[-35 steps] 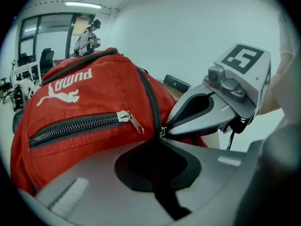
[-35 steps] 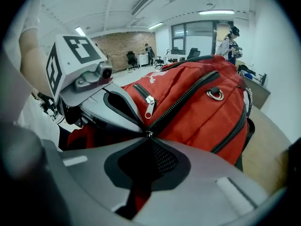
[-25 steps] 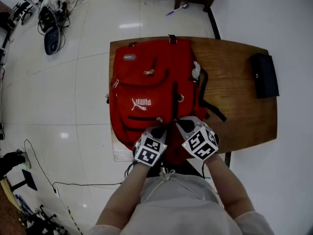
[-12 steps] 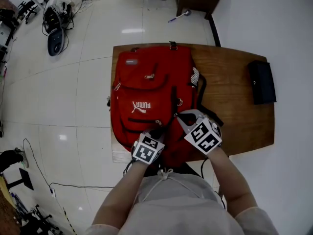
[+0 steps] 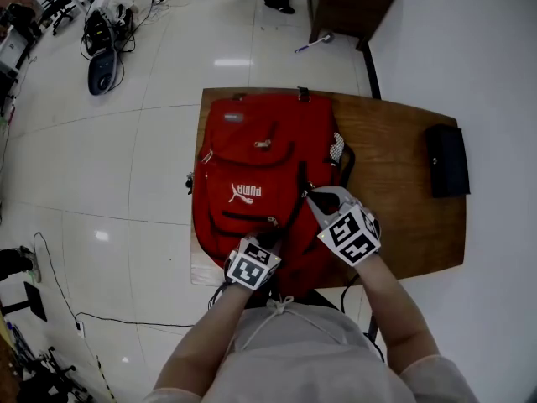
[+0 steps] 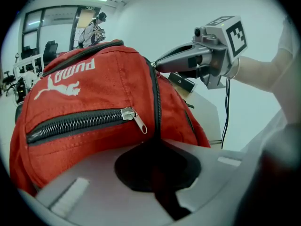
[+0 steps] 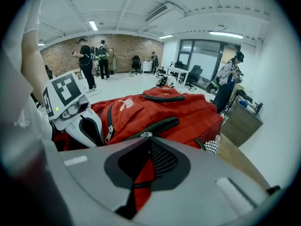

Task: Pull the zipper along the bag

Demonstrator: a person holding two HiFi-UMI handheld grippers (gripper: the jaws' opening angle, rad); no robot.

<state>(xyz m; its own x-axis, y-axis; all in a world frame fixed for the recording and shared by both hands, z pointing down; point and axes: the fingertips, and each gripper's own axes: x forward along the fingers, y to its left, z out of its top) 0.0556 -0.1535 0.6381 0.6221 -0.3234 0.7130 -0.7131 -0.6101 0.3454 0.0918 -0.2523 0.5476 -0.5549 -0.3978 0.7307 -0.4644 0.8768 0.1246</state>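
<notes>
A red backpack (image 5: 260, 166) lies flat on a wooden table (image 5: 403, 183). Its black main zipper (image 5: 299, 183) runs along its right side. My left gripper (image 5: 270, 240) is at the bag's near end, shut on the fabric by the zipper seam (image 6: 156, 126). My right gripper (image 5: 310, 196) is farther up the zipper line, shut on the silver zipper pull (image 7: 146, 135). In the left gripper view the right gripper (image 6: 157, 66) has its tips on the bag's upper edge. A small front-pocket zipper pull (image 6: 134, 117) hangs free.
A black pouch (image 5: 447, 159) lies at the table's right edge. Mesh side pocket (image 5: 336, 145) and black straps (image 5: 346, 162) lie to the bag's right. Several people (image 7: 87, 60) stand in the room beyond. Equipment and cables (image 5: 101, 40) lie on the floor at left.
My right gripper has moved away from the left one, up along the zipper line. The left gripper has stayed at the bag's near end.
</notes>
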